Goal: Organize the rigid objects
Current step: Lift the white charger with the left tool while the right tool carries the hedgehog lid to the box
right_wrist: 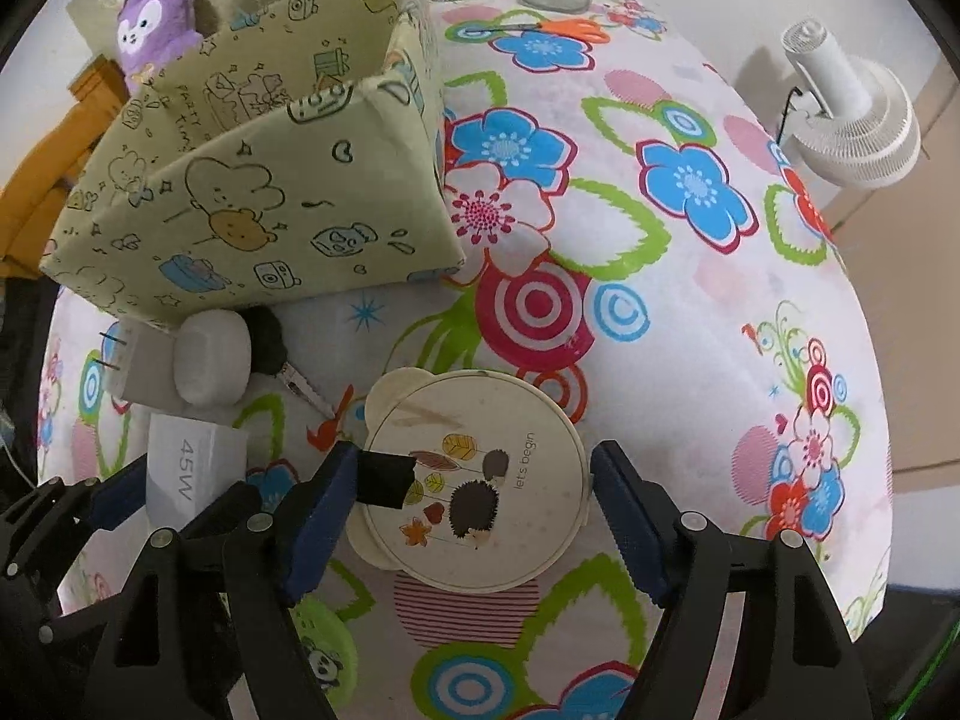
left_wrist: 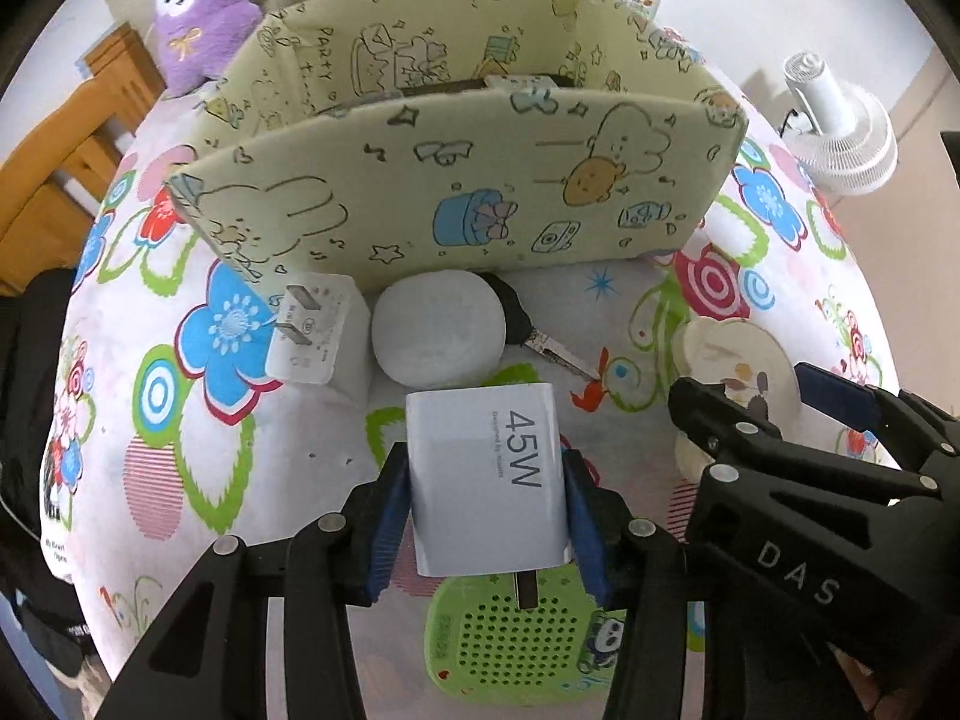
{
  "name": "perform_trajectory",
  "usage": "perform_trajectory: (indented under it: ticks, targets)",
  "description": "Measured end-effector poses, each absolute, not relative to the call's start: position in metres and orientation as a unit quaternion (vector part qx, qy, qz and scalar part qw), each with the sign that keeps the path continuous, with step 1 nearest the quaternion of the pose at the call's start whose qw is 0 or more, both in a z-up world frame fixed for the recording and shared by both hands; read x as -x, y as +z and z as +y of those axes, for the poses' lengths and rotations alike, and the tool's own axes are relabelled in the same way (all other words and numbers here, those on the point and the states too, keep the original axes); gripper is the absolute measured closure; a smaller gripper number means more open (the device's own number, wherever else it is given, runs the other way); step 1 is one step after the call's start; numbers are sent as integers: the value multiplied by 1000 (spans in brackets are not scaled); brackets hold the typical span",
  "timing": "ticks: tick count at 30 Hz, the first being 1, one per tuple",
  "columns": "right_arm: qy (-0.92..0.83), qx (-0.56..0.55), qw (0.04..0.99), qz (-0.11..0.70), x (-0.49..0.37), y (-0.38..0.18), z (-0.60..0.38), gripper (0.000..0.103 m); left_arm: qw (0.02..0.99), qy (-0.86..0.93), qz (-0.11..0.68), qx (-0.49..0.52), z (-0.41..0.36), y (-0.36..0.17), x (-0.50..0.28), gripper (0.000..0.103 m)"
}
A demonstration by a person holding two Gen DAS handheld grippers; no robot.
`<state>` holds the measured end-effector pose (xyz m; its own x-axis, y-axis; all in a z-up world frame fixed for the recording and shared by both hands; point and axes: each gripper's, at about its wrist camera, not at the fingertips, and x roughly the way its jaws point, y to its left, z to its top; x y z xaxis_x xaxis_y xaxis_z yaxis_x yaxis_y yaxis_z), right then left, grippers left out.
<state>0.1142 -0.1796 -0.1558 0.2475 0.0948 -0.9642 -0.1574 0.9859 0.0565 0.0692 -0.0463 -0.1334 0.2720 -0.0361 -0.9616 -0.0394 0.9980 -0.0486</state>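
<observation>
Left gripper (left_wrist: 487, 495) jaws clamped, right gripper (right_wrist: 474, 489) jaws spread.

My right gripper (right_wrist: 471, 495) hangs spread wide around the round cream hedgehog-print tin (right_wrist: 480, 480); at ten o'clock stands the pale green cartoon-print fabric box (right_wrist: 258, 204).

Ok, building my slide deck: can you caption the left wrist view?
Left gripper clamps a white 45W charger above the floral tablecloth, facing the cartoon-print storage box.

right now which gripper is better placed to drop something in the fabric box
Left. The left gripper is shut on the 45W charger, facing the fabric box; the right gripper is open around the round lid.
</observation>
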Motion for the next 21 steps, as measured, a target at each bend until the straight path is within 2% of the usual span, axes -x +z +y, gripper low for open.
perform_trajectory:
  ticks: [21]
  targets:
    - [141, 21, 816, 561, -131, -89, -200, 24, 828, 44, 558, 31, -68, -71, -78, 54]
